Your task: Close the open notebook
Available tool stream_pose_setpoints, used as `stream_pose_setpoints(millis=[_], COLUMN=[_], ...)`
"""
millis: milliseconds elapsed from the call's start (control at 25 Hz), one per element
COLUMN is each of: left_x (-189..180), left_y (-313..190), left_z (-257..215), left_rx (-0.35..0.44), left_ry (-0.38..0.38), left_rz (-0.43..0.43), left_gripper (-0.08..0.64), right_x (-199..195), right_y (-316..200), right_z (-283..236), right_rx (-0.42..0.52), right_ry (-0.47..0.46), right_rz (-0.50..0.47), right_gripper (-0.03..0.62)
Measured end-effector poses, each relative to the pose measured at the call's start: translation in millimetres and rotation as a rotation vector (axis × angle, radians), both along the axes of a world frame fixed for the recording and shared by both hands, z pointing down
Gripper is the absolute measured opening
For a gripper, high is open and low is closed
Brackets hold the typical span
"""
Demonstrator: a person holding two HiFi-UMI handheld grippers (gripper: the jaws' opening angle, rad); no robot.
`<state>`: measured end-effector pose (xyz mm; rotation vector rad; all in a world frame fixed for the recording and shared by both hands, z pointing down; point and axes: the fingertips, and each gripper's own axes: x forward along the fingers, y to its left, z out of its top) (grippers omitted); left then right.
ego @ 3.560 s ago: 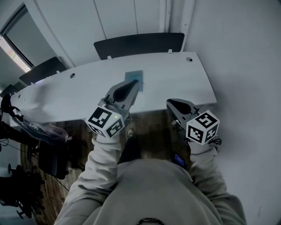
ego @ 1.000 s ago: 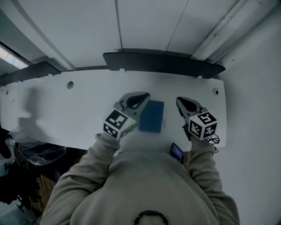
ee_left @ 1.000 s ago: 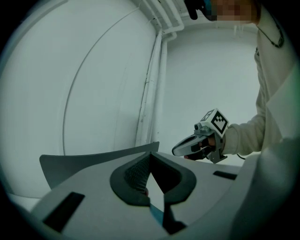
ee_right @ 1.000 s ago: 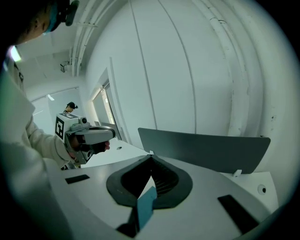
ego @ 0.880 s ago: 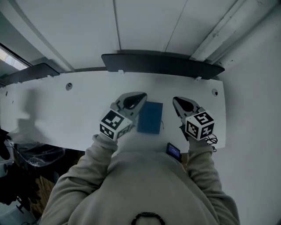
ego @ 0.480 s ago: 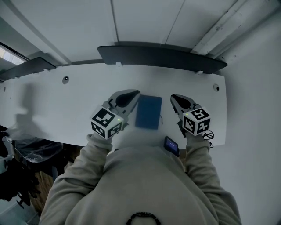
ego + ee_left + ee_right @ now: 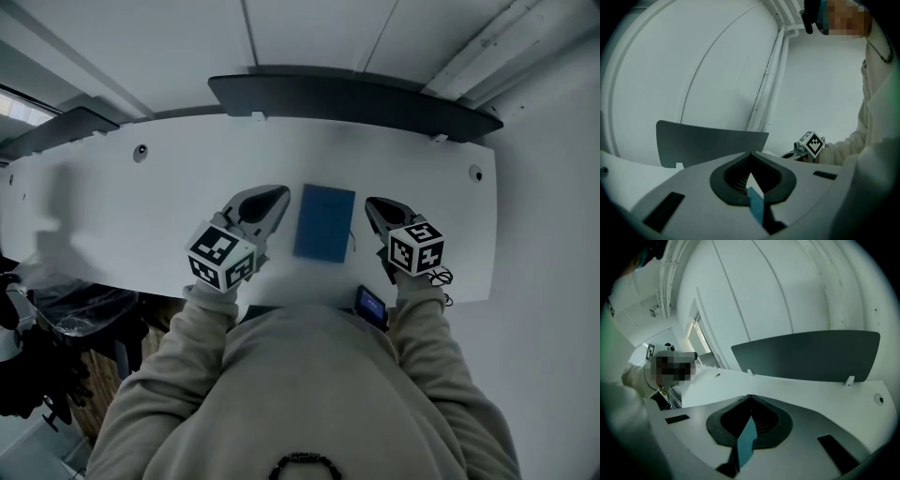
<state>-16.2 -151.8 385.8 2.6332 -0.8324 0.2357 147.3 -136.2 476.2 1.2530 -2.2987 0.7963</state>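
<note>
The blue notebook (image 7: pixel 324 222) lies flat on the white desk (image 7: pixel 169 197) with its cover down, a thin cord trailing at its right edge. My left gripper (image 7: pixel 277 194) hovers just left of it, jaws shut with nothing between them; in the left gripper view the tips (image 7: pixel 751 153) meet over the desk. Just right of the notebook is my right gripper (image 7: pixel 372 202), likewise shut and empty, its tips (image 7: pixel 750 397) touching. Neither gripper touches the notebook. The right gripper's marker cube (image 7: pixel 810 143) shows in the left gripper view.
A dark chair back (image 7: pixel 347 103) stands behind the desk's far edge, also seen as the chair back (image 7: pixel 811 355). A small device with a lit screen (image 7: pixel 371 306) sits at the near desk edge by the right sleeve. Cable holes (image 7: pixel 140 150) mark the desk's ends. White wall lies beyond.
Both grippers have sunk toward the desk, staying on either side of the notebook. The notebook has stayed flat and closed. Earlier still, the person stood farther back from the desk.
</note>
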Motion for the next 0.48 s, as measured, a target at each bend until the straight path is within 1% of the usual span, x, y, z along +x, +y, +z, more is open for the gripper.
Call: stream_pose_setpoints(millis=[160, 480], left_x=[4, 0], left_y=[12, 25], left_z=[9, 29], left_rx=[-0.018, -0.066], left_ry=[-0.014, -0.030], left_rz=[0.013, 0.019], left_gripper=[-0.005, -0.005], right_x=[1, 1], right_y=[9, 13], right_z=[17, 27], right_rx=[-0.035, -0.047], right_ry=[-0.013, -0.019], right_rz=[0.007, 0.004], right_gripper=[0.018, 0.018])
